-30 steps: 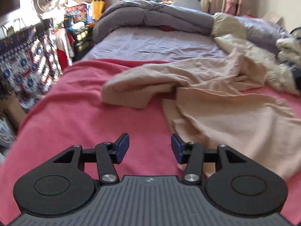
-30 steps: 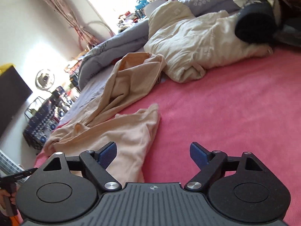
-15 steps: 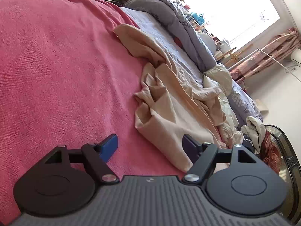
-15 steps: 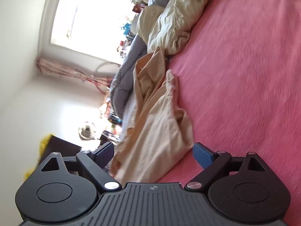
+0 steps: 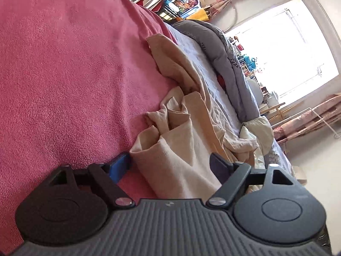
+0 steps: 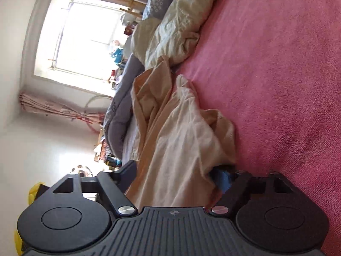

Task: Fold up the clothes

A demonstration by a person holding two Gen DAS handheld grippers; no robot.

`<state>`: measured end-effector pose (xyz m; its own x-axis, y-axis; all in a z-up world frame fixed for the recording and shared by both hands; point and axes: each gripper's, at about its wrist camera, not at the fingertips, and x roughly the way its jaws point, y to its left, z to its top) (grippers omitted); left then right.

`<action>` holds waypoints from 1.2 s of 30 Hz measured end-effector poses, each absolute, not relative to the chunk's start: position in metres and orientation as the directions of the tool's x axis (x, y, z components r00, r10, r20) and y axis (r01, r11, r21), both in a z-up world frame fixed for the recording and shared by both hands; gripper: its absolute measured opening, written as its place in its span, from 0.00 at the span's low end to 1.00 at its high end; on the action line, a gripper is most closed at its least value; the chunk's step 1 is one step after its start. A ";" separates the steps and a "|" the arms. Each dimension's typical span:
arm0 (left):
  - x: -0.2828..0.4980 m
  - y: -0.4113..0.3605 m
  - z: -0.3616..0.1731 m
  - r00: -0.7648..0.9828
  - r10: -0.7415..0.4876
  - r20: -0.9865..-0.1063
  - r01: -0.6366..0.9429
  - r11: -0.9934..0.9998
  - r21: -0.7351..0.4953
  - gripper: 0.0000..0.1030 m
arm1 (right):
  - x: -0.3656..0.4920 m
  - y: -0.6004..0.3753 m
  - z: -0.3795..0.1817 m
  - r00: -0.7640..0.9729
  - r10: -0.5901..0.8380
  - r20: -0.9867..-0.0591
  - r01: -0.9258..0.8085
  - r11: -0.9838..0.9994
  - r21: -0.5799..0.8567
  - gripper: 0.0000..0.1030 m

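Observation:
A crumpled beige garment [image 5: 181, 128] lies on the red blanket [image 5: 64, 74] of a bed. My left gripper [image 5: 170, 165] is open, rolled on its side, with the garment's near edge lying between its wide-apart fingers. In the right wrist view the same beige garment [image 6: 181, 140] runs down between the fingers of my right gripper [image 6: 177, 172], which is also open and rolled sideways. Its blue pad [image 6: 221, 180] touches the cloth's folded edge on the red blanket [image 6: 277, 64].
A grey quilt [image 5: 221, 49] and a cream bedcover [image 6: 174, 27] are bunched at the far end of the bed. A bright window [image 5: 283, 49] and curtains stand beyond. Cluttered shelves and bags [image 5: 174, 2] line the bedside.
Both grippers have rolled onto their sides and moved in onto the garment's near edge. The cloth now lies between each pair of open fingers; the left jaws opened wider.

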<state>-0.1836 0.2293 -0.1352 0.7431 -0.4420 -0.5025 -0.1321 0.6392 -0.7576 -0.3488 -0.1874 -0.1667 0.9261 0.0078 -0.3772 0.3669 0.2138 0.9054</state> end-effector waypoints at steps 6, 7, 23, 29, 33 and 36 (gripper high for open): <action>-0.181 0.239 -0.153 0.692 -0.538 -0.481 -0.181 0.517 -0.837 0.17 | -0.351 -0.199 -0.184 0.927 0.043 -0.374 0.365 0.132 0.921 0.29; -0.180 0.240 -0.157 0.684 -0.552 -0.476 -0.192 0.493 -0.848 0.06 | -0.351 -0.200 -0.186 0.925 0.053 -0.376 0.368 0.120 0.922 0.16; -0.203 0.259 -0.106 0.645 -0.606 -0.467 -0.046 0.578 -0.815 0.00 | -0.417 -0.212 -0.131 0.917 0.034 -0.398 0.375 0.264 0.889 0.04; -0.204 0.261 -0.143 0.611 -0.575 -0.544 -0.153 0.588 -0.794 0.05 | -0.419 -0.203 -0.152 0.906 0.001 -0.424 0.404 0.300 0.864 0.51; -0.214 0.226 -0.125 0.656 -0.432 -0.619 0.058 0.846 -0.530 0.10 | -0.386 -0.159 -0.133 0.841 -0.101 -0.531 0.462 0.644 0.609 0.55; -0.243 0.184 -0.097 0.790 -0.251 -0.559 0.359 0.929 0.091 0.36 | -0.376 -0.094 -0.115 0.803 -0.233 -0.549 0.264 0.964 -0.022 0.55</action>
<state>-0.2425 0.1844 -0.0967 0.7904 -0.2513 -0.5587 0.3594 0.9288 0.0906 -0.3756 -0.0936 -0.1151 0.8028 -0.2325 -0.5490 0.2644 0.9642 -0.0218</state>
